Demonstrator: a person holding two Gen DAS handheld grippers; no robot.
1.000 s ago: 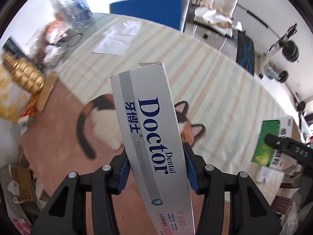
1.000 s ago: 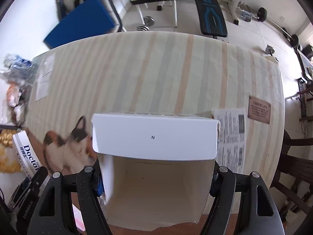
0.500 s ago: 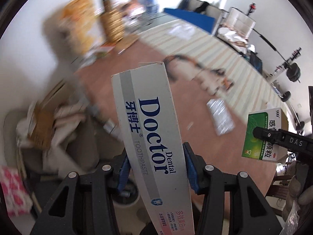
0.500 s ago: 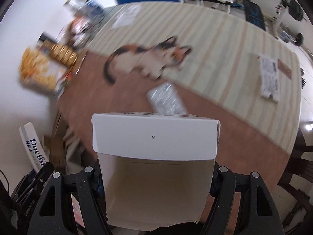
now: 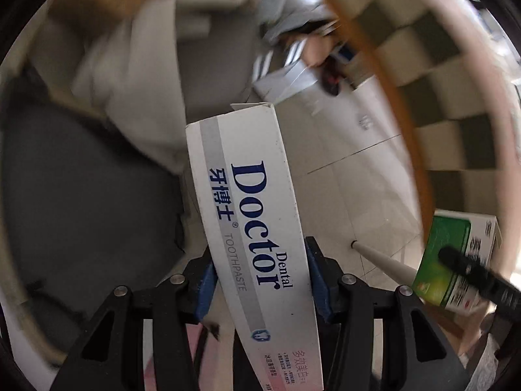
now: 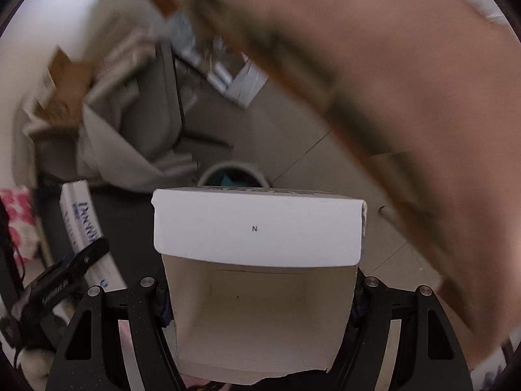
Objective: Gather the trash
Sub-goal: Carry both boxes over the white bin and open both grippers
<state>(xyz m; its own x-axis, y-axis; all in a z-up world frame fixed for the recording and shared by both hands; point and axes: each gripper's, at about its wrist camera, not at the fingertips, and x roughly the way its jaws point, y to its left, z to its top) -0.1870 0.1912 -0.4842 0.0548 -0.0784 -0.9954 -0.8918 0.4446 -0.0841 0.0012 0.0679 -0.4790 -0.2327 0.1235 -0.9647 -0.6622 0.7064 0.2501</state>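
My left gripper (image 5: 260, 277) is shut on a white "Doctor Dental" toothpaste box (image 5: 250, 221), held upright over the floor. My right gripper (image 6: 260, 296) is shut on an open white carton (image 6: 257, 260) with a green printed side, which also shows in the left wrist view (image 5: 456, 260). Just beyond the carton's top edge is the rim of a grey bin (image 6: 234, 171) on the floor. The toothpaste box and left gripper show at the left of the right wrist view (image 6: 84, 228).
The wooden table edge (image 5: 390, 97) curves along the right, with its striped cloth (image 5: 456, 65) beyond. Grey cloth and cardboard (image 6: 65, 78) are piled on the floor at the left. The floor is pale tile (image 5: 342, 189). Both views are blurred by motion.
Both grippers have swung down from above the table to the floor beside it, still holding their boxes. The table top and cat mat have left view; the bin has come into view.
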